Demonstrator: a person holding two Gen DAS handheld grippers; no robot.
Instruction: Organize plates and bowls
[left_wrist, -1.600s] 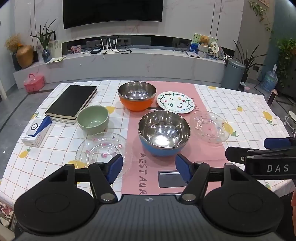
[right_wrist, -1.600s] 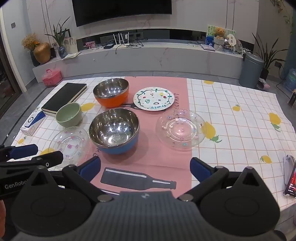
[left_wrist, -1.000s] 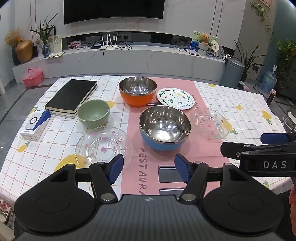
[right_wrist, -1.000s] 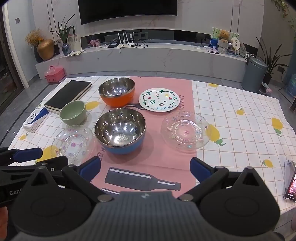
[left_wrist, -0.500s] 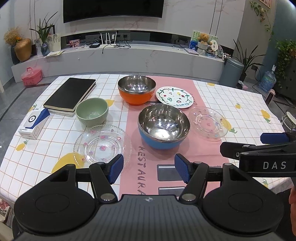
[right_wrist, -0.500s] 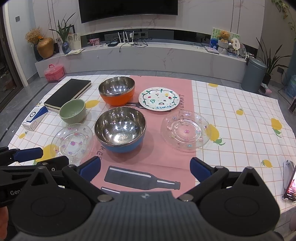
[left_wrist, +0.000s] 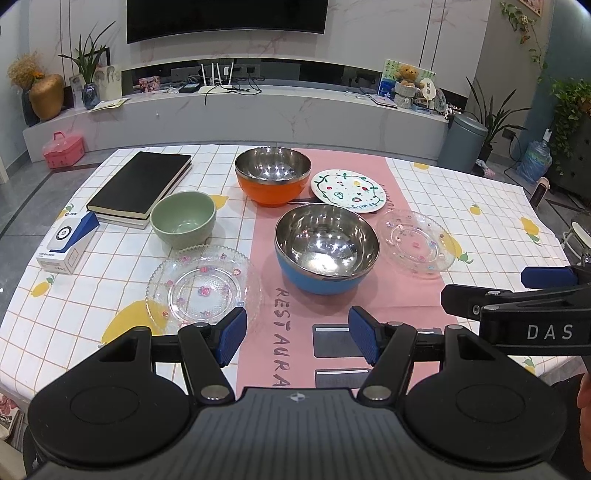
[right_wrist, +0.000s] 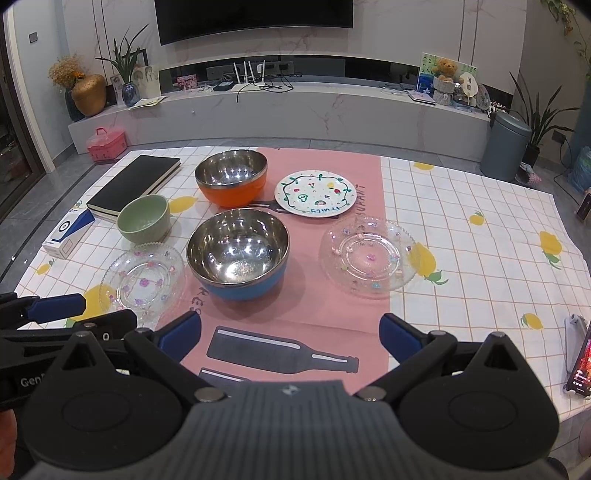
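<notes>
I see a table (right_wrist: 480, 229) covered with a checked cloth with lemons, and a pink runner (right_wrist: 325, 302) lies down its middle. On the far left of the table is a black book (left_wrist: 142, 182), and beside it a small white and blue box (left_wrist: 66, 240). On the runner stands the blue bowl (right_wrist: 238, 254) with a steel inside, and behind it the orange bowl (right_wrist: 232, 177), also steel inside; they are near but apart. A clear glass plate (right_wrist: 369, 256) sits to the right of the blue bowl, half on the runner, and another clear glass plate (left_wrist: 203, 288) sits to its left on the checked cloth. The painted white plate (right_wrist: 316, 194) is just beside the orange bowl, to the right. The green bowl (left_wrist: 183, 219) stands near the book, just behind the left glass plate. At the right edge a phone (right_wrist: 578, 363) lies. My left gripper (left_wrist: 297, 334) hovers over the near edge with fingers wide apart, holding nothing. My right gripper (right_wrist: 290, 338) is the same, spread wide and empty. Nothing blocks the dishes.
</notes>
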